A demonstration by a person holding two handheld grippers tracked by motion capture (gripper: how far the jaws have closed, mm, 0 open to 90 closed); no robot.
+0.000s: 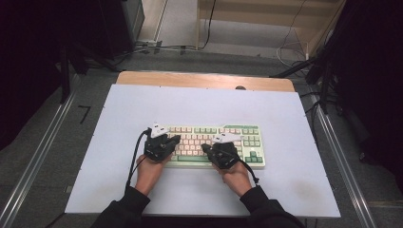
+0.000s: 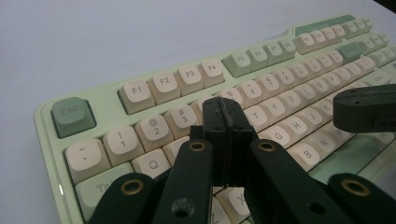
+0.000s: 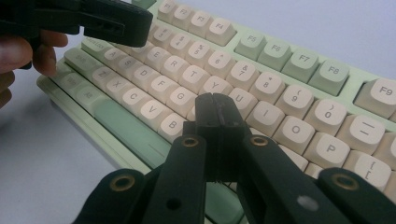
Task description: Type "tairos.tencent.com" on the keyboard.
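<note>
One keyboard, pale green case with cream keycaps and green modifier keys, lies mid-table on the white board. My two grippers, left gripper and right gripper, hover over its keys, jaws clenched, empty.

A lab-like recording room: a white-topped wooden bench stands on grey carpet floor between metal floor rails, with loose black cables and dark equipment stands around.

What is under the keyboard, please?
The keyboard lies flat on a white board that covers a wooden table. The part of the board beneath the keyboard is covered.
</note>
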